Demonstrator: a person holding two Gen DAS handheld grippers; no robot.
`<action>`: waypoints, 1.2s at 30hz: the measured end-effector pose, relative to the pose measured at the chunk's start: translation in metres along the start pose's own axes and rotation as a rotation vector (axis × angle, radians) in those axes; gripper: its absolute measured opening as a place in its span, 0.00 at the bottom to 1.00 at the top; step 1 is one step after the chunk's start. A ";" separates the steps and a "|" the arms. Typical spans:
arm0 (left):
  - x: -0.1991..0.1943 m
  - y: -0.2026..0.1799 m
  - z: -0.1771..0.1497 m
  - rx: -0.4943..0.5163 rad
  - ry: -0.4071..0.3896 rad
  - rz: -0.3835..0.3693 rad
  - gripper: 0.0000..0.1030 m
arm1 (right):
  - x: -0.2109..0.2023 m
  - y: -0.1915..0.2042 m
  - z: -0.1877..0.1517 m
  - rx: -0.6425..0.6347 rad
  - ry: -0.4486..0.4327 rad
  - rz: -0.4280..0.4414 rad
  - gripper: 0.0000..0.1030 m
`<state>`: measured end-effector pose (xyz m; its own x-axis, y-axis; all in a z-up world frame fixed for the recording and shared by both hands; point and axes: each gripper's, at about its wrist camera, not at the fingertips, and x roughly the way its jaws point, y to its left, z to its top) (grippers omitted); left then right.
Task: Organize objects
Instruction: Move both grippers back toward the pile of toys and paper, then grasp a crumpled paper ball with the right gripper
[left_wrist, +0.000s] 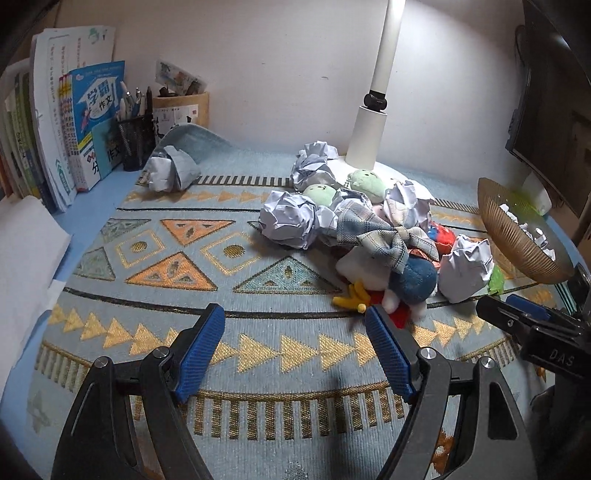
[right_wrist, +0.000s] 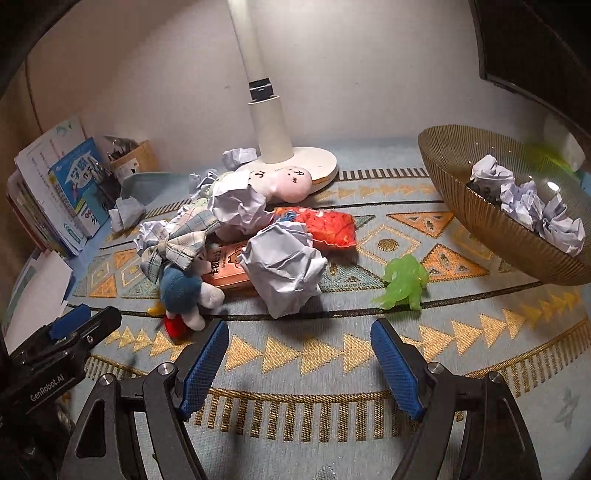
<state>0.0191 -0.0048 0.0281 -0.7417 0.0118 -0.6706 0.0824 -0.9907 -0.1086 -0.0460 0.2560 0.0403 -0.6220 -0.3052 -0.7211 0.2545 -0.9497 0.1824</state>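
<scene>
Both the left gripper (left_wrist: 293, 334) and the right gripper (right_wrist: 299, 349) gape apart, holding nothing, at frame bottom; paper balls (right_wrist: 282, 264) and toys (right_wrist: 184, 284) sit mid-frame, the bowl (right_wrist: 476, 218) at right.

We see our right tool (right_wrist: 297, 354) gaping empty; crumpled paper (right_wrist: 282, 269) at twelve o'clock, bowl (right_wrist: 476, 221) at two.

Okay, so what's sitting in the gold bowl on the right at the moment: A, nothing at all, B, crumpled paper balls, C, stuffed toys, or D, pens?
B: the right wrist view shows the gold bowl holding several crumpled paper balls, while the stuffed toys lie in the pile on the mat.
</scene>
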 end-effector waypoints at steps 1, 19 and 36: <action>-0.001 -0.002 0.000 0.010 -0.003 0.002 0.75 | 0.002 -0.003 0.000 0.013 0.007 0.010 0.76; 0.040 -0.037 0.058 -0.024 0.132 -0.233 0.75 | 0.001 -0.006 0.029 -0.035 0.035 0.021 0.76; 0.026 -0.005 0.045 -0.124 0.132 -0.285 0.47 | 0.013 0.021 0.028 -0.213 0.015 0.015 0.37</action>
<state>-0.0303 -0.0055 0.0443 -0.6549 0.3112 -0.6886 -0.0296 -0.9211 -0.3882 -0.0699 0.2302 0.0535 -0.6059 -0.3165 -0.7299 0.4157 -0.9082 0.0488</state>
